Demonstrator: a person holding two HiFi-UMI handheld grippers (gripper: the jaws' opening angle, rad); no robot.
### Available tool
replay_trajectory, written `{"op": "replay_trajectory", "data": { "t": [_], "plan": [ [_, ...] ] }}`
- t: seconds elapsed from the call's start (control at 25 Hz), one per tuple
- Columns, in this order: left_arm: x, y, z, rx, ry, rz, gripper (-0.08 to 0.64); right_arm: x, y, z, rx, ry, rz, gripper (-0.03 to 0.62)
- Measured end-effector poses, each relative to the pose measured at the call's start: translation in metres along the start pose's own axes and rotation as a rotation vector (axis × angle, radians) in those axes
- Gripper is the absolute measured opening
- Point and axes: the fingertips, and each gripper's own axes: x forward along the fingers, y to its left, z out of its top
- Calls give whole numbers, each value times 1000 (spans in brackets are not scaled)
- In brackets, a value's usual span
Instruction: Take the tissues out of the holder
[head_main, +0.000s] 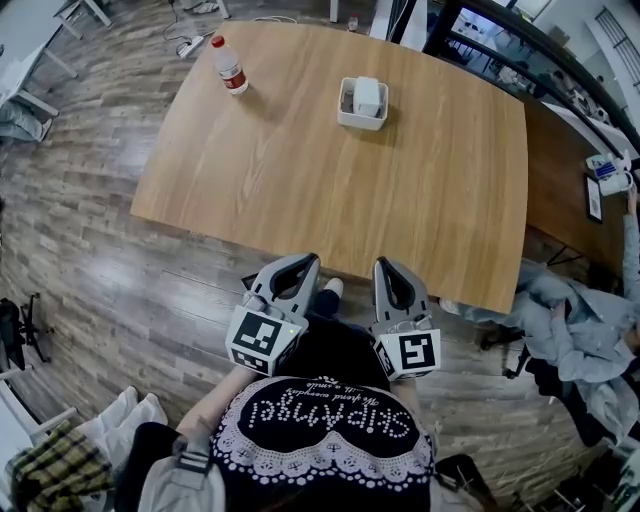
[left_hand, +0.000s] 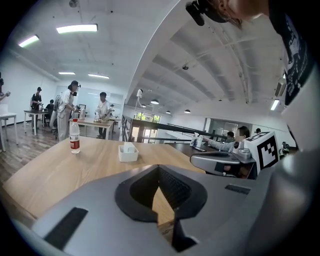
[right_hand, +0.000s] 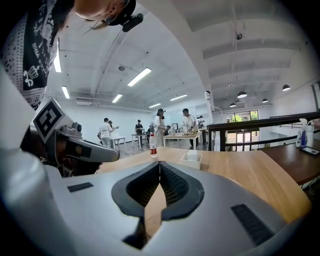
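Grey-brown plank flooring (head_main: 90, 250) surrounds a broad wooden worktop (head_main: 330, 190) that fills the upper middle of the head view. At 6 o'clock, just off the worktop's near edge, the two grippers are side by side and point toward 12 o'clock. The left gripper (head_main: 308, 260) has its jaws closed tip to tip with nothing between them. The right gripper (head_main: 385, 264) has its jaws pressed together the same way and is empty too. Well apart from both, toward 12 o'clock on the worktop, stands the holder (head_main: 360, 122), a small white square tray with low walls. The tissues (head_main: 368, 96) sit in it as a pale folded block rising above the rim. A clear bottle (head_main: 229, 66) with a red cap and label stands at 10 o'clock from the holder.
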Motion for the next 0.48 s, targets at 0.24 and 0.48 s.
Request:
{"op": "replay_trajectory", "data": {
  "t": [0.24, 0.48],
  "plan": [
    [3, -8, 3, 9, -12, -15, 6, -6, -6, 1, -3, -8, -18, 9],
    [2, -11, 4, 12, -18, -29, 6, -11, -7, 2, 1, -19, -34, 9]
  ]
}}
